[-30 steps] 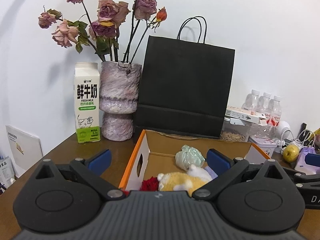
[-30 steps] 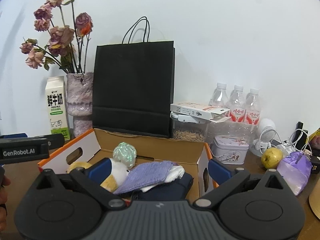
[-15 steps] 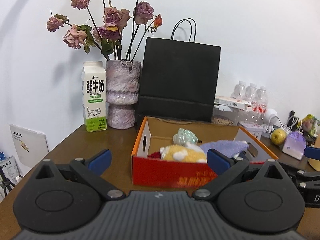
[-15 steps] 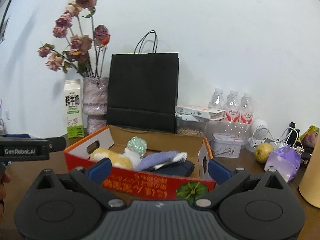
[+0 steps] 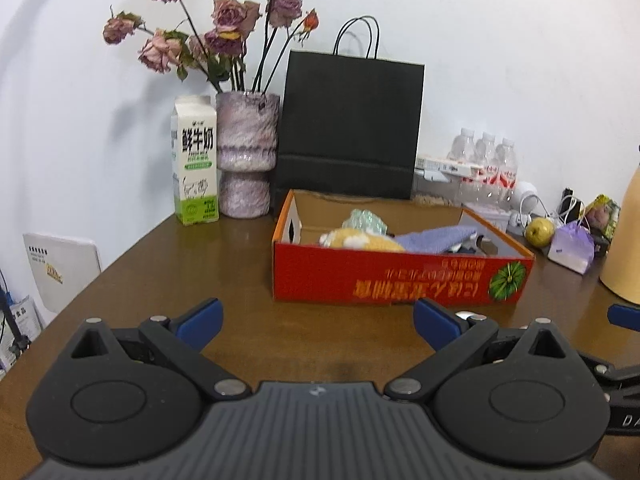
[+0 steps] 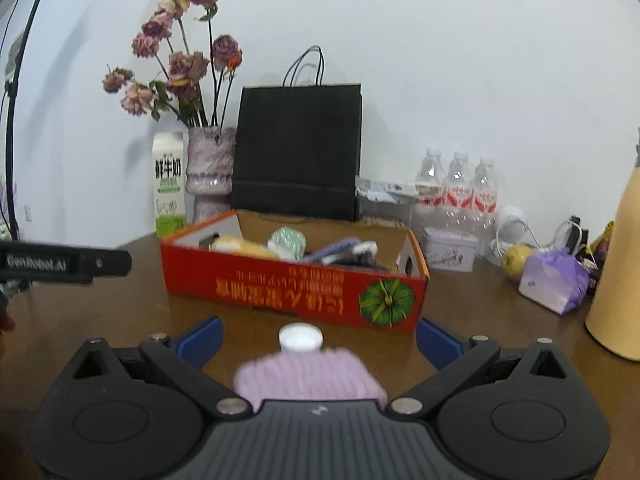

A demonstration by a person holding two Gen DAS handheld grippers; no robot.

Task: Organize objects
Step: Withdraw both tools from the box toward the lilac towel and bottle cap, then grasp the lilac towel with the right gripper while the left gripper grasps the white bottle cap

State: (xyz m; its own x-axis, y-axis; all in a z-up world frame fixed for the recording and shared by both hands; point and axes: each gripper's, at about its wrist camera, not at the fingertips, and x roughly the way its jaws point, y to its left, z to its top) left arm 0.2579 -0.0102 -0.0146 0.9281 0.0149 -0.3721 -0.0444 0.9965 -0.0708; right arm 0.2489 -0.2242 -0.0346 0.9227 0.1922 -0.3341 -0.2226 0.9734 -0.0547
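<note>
A plain white wall (image 5: 500, 40) backs a brown wooden bench (image 5: 208, 276), and the red cardboard box (image 5: 400, 276) standing on it serves as landmark. Its near side carries yellow printed characters, upside down and too blurred to read, beside a green starburst mark. Right behind the box stands a black paper bag (image 5: 352, 128); to the bag's left are a mottled pink vase (image 5: 247, 160) of dried roses and a milk carton (image 5: 195, 160) with large Chinese characters and green trim. Inside the box lie a yellow plush toy (image 5: 360, 240), a purple cloth (image 5: 436, 236) and a pale green bundle (image 5: 364, 220). In front of the box, a lilac knitted bottle cover with a white cap (image 6: 301, 338) lies between the right tongs (image 6: 318, 338), spread apart and empty. The left tongs (image 5: 318, 320), likewise released, hover before the box; their side reads "GenRobot.AI".
</note>
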